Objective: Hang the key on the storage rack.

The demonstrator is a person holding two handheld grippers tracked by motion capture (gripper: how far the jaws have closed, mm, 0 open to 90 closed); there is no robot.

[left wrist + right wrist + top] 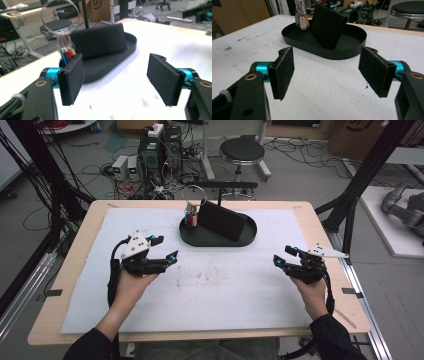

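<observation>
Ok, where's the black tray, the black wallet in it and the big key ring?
black tray (192, 240): high view, near rim.
black wallet (325, 25): right gripper view, its front face.
key ring (61, 37): left gripper view, the small rings bunched under the loop.

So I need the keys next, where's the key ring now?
In the high view the key ring stands at the left end of the black oval tray, beside the black wallet, beyond the left gripper.

A white mat (225, 285) covers a wooden table (75, 250). At its far middle sits a black oval tray (200, 239) holding a dark folded wallet (222, 220), propped on edge, and a key ring (192, 210) with coloured tags at the tray's left end. The left gripper (165, 249) hovers over the mat near the tray's left, jaws apart and empty. The right gripper (282, 256) is held well apart at the mat's right, jaws also apart. A stool (242, 151) stands beyond the table.
</observation>
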